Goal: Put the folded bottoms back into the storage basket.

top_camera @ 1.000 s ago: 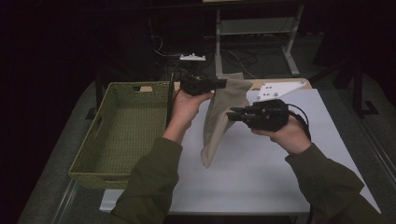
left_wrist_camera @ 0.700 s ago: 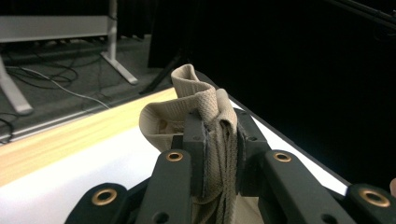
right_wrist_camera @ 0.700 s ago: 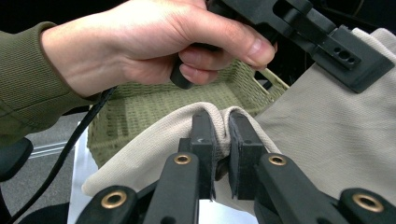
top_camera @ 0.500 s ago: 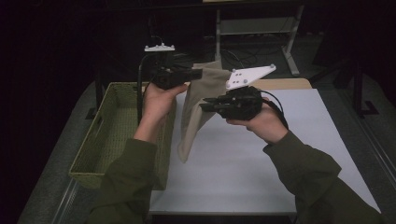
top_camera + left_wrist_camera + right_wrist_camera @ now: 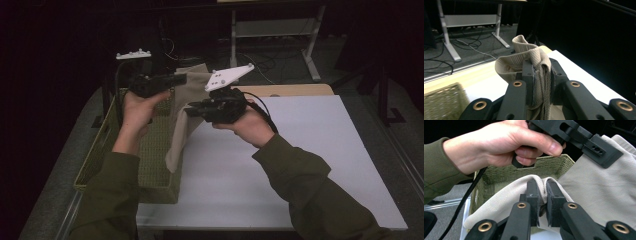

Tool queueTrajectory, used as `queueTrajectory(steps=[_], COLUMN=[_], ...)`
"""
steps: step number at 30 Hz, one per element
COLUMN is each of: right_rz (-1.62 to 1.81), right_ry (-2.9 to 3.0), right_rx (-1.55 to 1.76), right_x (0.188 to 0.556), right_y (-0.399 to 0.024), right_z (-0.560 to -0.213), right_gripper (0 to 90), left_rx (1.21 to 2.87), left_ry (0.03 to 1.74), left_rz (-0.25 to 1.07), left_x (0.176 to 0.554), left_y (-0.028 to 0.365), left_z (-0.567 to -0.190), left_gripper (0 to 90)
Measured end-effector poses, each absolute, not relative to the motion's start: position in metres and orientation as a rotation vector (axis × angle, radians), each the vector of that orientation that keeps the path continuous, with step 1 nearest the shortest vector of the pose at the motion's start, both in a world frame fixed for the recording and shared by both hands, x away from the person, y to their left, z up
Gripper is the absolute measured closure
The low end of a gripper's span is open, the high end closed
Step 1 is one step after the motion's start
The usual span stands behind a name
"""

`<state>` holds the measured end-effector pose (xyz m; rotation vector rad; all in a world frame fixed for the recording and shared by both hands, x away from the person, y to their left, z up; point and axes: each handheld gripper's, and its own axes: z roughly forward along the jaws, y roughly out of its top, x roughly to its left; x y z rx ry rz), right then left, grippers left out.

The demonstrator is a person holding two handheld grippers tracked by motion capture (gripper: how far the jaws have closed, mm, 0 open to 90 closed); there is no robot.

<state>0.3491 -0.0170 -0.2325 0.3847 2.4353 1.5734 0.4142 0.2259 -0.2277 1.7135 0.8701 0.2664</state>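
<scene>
left claw (image 5: 181,78): clamps cloth (image 5: 182,120) | right claw (image 5: 192,107): clamps cloth | above basket (image 5: 100,150)

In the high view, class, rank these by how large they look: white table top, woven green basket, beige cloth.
1. White table top, largest.
2. Woven green basket, partly hidden by the forearm.
3. Beige cloth, smallest, though held up nearer the camera.

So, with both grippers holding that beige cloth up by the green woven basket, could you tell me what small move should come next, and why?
Probably carry the beige cloth a little further left, over the green woven basket. The left gripper and right gripper are both clamped on it, and its lower end hangs at the basket's right rim, above the white table, not yet fully over the basket.
</scene>
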Motion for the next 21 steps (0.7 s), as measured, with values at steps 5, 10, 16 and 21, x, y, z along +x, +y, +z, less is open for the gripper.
queueTrajectory(steps=[5, 10, 16, 21], right_rz=[1.572, 1.575, 1.575, 1.558], right_ry=[2.444, 2.458, 2.472, 2.497], right_rx=[0.361, 0.344, 0.324, 0.301], right_x=[0.352, 0.352, 0.351, 0.351], right_y=[0.007, 0.03, 0.059, 0.084], right_z=[-0.23, -0.231, -0.233, -0.239], right_gripper=[81.8, 81.8, 81.8, 81.8], left_rx=[1.706, 1.707, 1.695, 1.694], left_ry=[0.871, 0.879, 0.894, 0.909], left_rz=[0.282, 0.302, 0.322, 0.331], left_x=[0.414, 0.413, 0.411, 0.411], left_y=[0.247, 0.267, 0.294, 0.315], left_z=[-0.227, -0.23, -0.234, -0.24], left_gripper=[77.7, 77.7, 77.7, 77.7])
